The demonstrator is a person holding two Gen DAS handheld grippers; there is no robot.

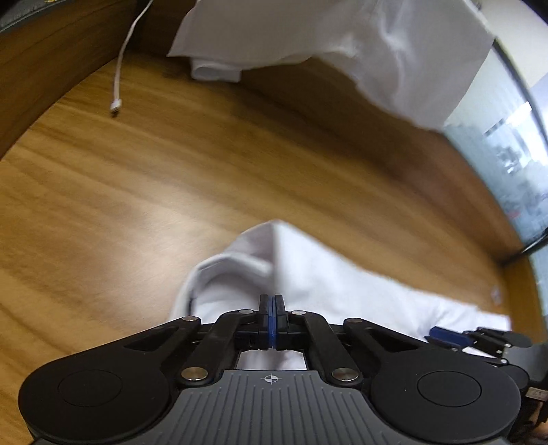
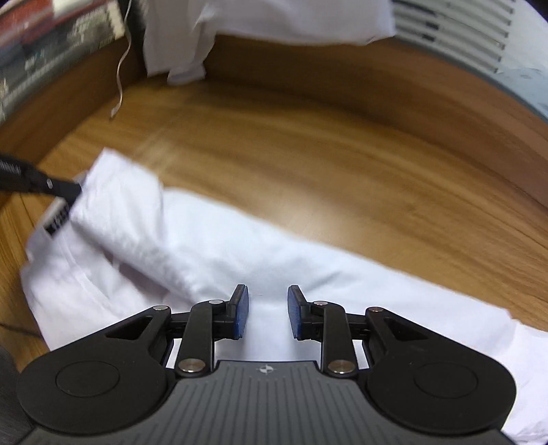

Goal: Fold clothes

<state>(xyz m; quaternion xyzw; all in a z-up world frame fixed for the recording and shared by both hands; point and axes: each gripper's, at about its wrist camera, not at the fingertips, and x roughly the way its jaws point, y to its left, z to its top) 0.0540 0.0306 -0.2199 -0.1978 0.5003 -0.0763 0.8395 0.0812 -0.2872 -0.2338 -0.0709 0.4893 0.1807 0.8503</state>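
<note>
A white garment (image 1: 342, 291) (image 2: 212, 246) lies stretched across the wooden table (image 1: 154, 171) (image 2: 342, 154). My left gripper (image 1: 271, 301) (image 2: 70, 191) is shut, its blue pads pressed together on a raised fold at the garment's left end, beside a label. My right gripper (image 2: 268, 308) (image 1: 445, 337) hovers low over the garment's middle. It is open: flat cloth shows under the gap and nothing is pinched between the pads. A second white garment (image 1: 342, 41) (image 2: 274, 17) hangs over the table's far edge.
A white cable (image 1: 120, 68) (image 2: 121, 68) dangles onto the table at the far left. Books (image 2: 51, 41) stand beyond it. A glass wall (image 1: 513, 154) bounds the right side, and a slatted vent (image 2: 462, 30) sits at the far right. Bare wood lies between the two garments.
</note>
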